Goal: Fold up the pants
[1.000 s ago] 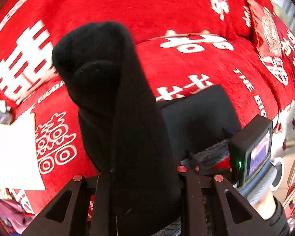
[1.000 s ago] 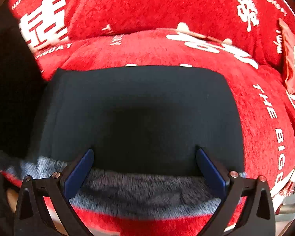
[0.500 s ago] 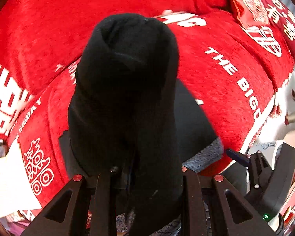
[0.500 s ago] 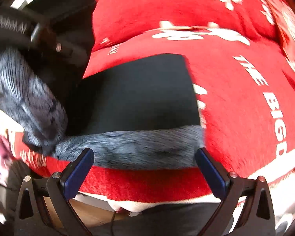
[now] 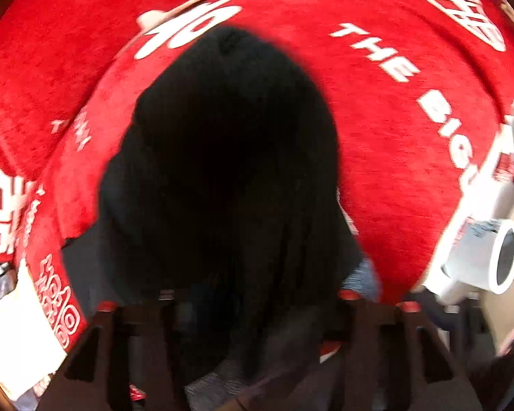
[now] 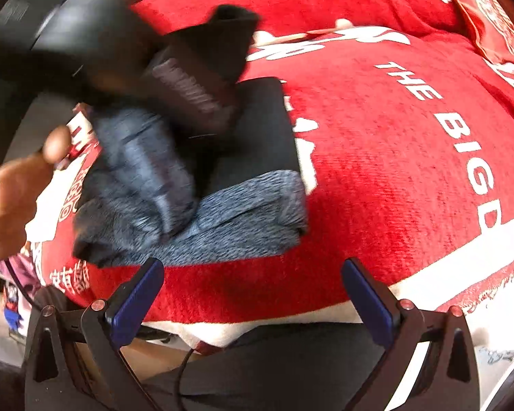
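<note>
I am holding a bunched end of the pants in the left gripper, its jaws clamped on the dark cloth above the red sofa cover. I am judging the fold as partly done: the lower layer is lying flat on the sofa, with the lifted end not yet laid down. I am keeping the right gripper wide and empty at the near edge. Count: one pants, two grippers.

Black right hand-held gripper, blue pads, red screws
</note>
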`<action>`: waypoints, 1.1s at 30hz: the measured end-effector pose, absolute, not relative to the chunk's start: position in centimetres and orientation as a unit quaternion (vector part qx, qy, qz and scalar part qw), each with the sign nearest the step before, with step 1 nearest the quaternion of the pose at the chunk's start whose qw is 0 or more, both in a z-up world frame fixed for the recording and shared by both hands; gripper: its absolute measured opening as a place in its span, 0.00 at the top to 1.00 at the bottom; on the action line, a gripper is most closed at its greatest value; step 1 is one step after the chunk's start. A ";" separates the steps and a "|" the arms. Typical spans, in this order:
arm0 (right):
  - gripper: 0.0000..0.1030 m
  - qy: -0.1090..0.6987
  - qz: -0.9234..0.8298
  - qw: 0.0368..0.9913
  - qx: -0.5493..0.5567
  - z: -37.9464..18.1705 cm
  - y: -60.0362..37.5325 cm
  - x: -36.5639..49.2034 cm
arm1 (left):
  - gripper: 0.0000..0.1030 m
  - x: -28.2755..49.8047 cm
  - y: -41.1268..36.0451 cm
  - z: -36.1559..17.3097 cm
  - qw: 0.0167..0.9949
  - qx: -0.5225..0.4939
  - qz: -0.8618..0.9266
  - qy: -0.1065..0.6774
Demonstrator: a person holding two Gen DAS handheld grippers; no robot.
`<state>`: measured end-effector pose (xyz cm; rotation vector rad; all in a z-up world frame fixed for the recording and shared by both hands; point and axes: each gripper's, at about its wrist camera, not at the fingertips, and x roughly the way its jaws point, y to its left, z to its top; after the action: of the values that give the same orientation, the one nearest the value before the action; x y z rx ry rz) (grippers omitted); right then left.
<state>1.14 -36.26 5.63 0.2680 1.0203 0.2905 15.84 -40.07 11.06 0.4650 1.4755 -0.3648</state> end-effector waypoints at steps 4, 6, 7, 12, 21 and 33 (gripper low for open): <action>0.00 0.467 0.164 0.862 0.112 6.1 -35.1 1.0 | 0.37 15.0 -40.6 13.7 0.709 0.202 -0.199 0.646; 0.00 0.458 0.165 0.868 0.100 6.3 -34.9 1.2 | 0.37 14.6 -39.6 15.0 0.719 0.192 -0.217 0.632; 0.00 0.456 0.161 0.870 0.099 6.4 -35.0 1.5 | 0.37 14.6 -38.7 15.5 0.723 0.183 -0.218 0.629; 0.00 0.451 0.181 0.863 0.135 7.9 -36.5 3.2 | 0.10 14.8 -31.8 17.6 0.753 0.075 -0.223 0.614; 0.00 0.478 0.182 0.850 0.130 7.9 -35.7 8.0 | 0.09 14.3 -24.1 16.5 0.795 0.016 -0.157 0.586; 0.75 0.503 0.119 0.843 0.147 7.4 -37.6 9.0 | 0.09 14.5 -16.2 9.2 0.782 -0.088 -0.034 0.616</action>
<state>9.02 -37.57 7.35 0.3103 1.0620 0.2523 14.50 -16.20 9.21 -0.1905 1.3293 -0.0730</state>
